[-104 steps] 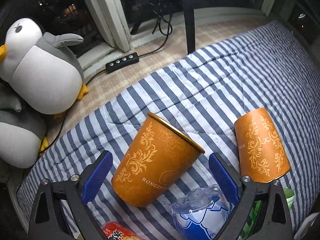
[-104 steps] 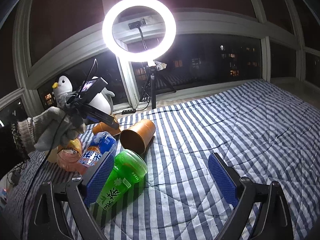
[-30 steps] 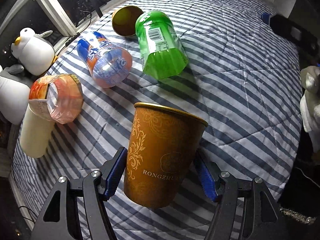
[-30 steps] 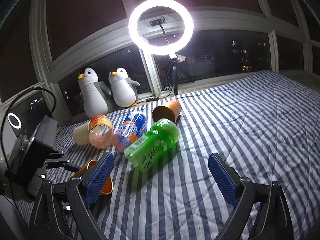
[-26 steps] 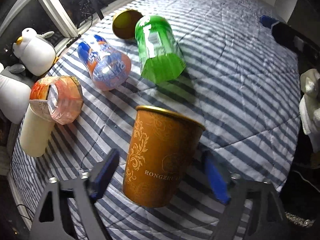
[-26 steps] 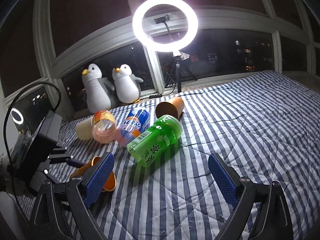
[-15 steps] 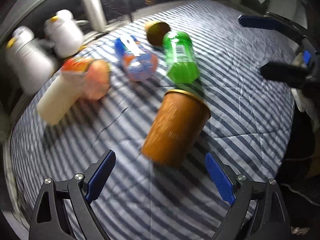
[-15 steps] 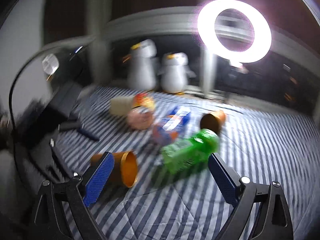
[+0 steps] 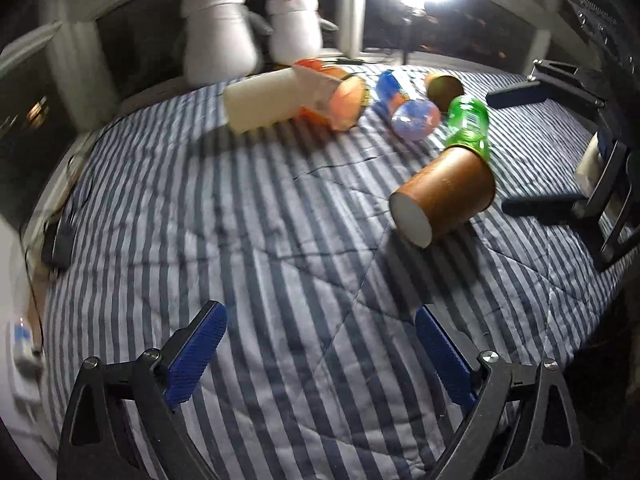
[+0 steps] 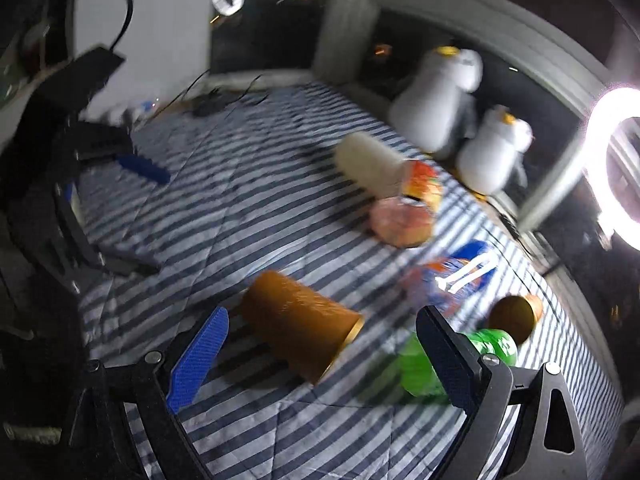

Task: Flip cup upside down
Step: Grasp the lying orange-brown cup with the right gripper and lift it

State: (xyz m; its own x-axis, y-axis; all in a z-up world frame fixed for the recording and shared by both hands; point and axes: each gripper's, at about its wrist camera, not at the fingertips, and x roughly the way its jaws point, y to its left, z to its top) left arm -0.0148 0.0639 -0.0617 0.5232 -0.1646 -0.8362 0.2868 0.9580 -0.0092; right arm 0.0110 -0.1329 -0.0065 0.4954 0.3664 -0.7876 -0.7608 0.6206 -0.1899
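Note:
An orange cup with a gold rim (image 9: 444, 196) lies on its side on the striped blanket (image 9: 248, 240), its pale base toward me. My left gripper (image 9: 320, 352) is open and empty, pulled back from it. In the right wrist view the cup (image 10: 300, 324) lies just ahead of my right gripper (image 10: 320, 348), which is open and empty. The other gripper shows at the right edge of the left wrist view (image 9: 560, 200) and at the left of the right wrist view (image 10: 120, 168). A second orange cup (image 10: 516, 316) lies farther off on its side.
A green bottle (image 9: 468, 124), a blue bottle (image 9: 408, 108), an orange-labelled bottle (image 9: 336, 96) and a white cup (image 9: 260, 100) lie beyond the cup. Two plush penguins (image 9: 256, 24) sit by the window. A ring light (image 10: 616, 164) glares.
My left gripper let go of the orange cup and drew back; the cup tipped onto its side. My right gripper swung left toward the cup. Both views are blurred by motion.

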